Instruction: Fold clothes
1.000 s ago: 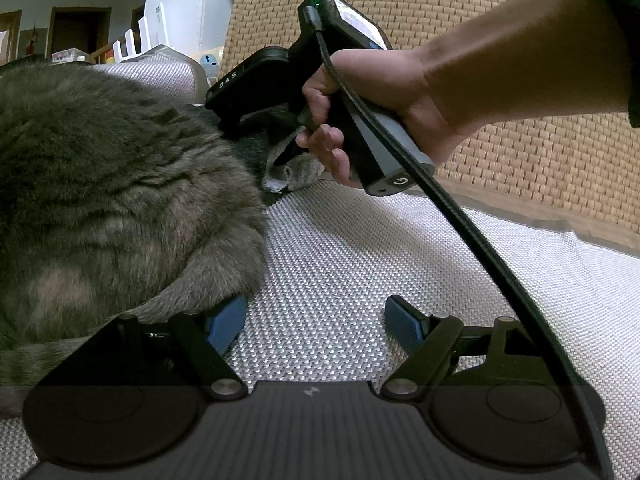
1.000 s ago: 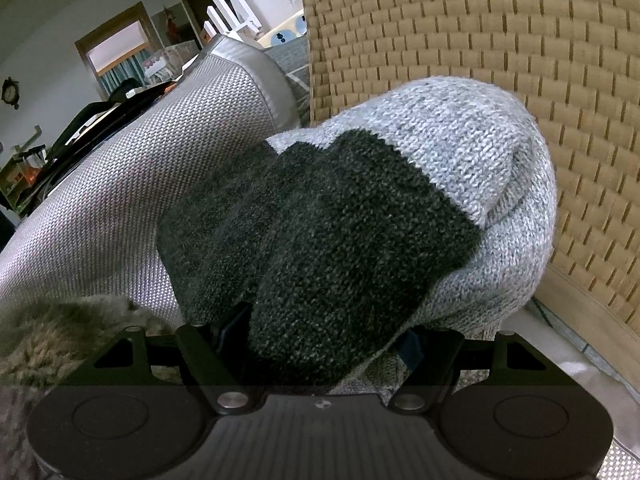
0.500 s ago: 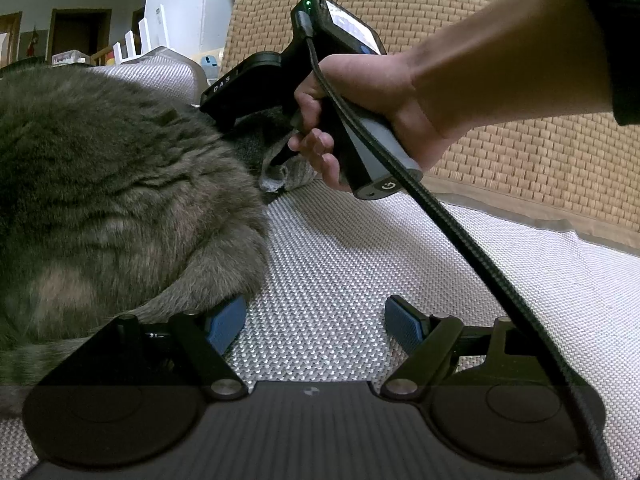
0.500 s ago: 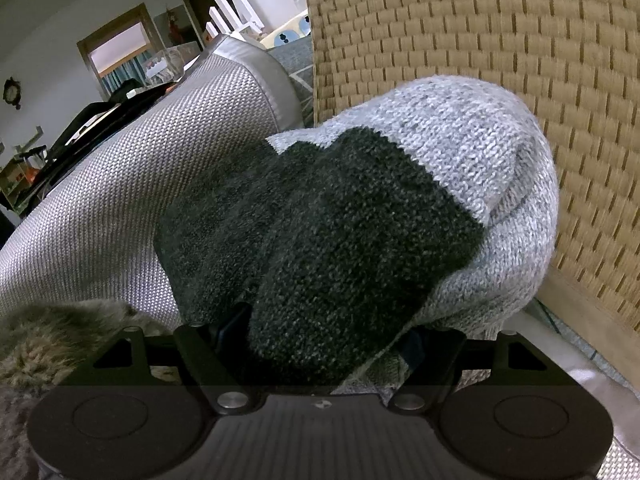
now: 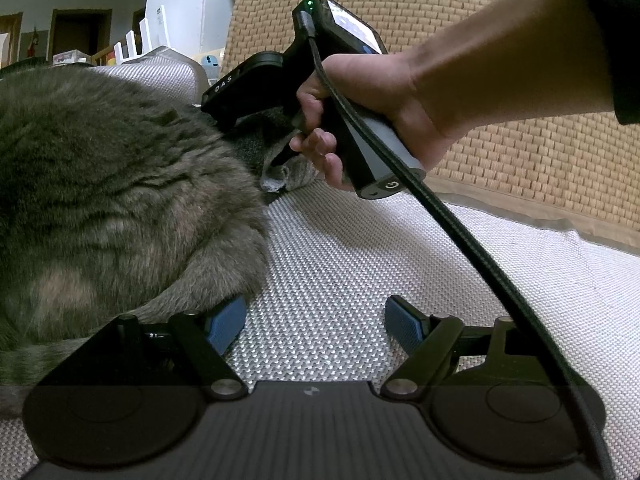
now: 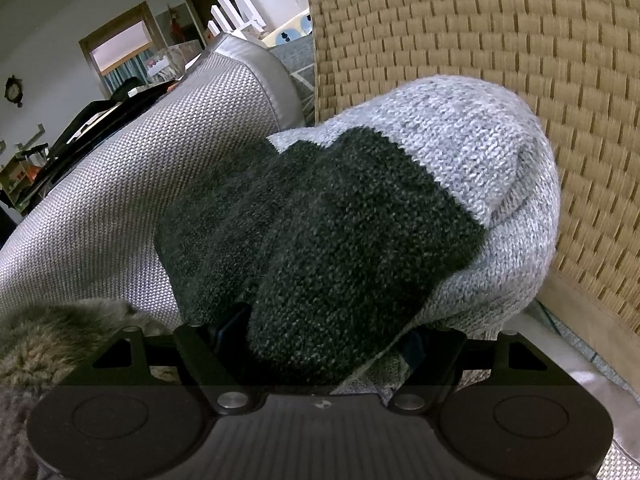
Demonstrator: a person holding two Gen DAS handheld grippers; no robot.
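**Both claws wide, knit bunched at the cushion's back edge**

Nearest you, your left gripper (image 5: 314, 320) hovers over the woven grey seat cushion (image 5: 360, 264) with its blue pads spread apart and only bare cushion between them; the left pad sits against the tabby cat (image 5: 104, 184) lying along the cushion's left side.

Your right gripper (image 6: 328, 340) has its jaws wide too, with the knit garment (image 6: 360, 208) bulging between them. The fabric covers the pads, so you cannot tell whether they press on it.

The garment is a thick knit, a dark charcoal band in front and light heather grey behind, bunched into a rounded mound rather than lying flat. Its long axis runs from your right gripper up and away toward the cushion's back edge, where the grey end rests against the woven rattan backrest (image 6: 500, 40). Left of it rises the grey armrest (image 6: 160, 140).
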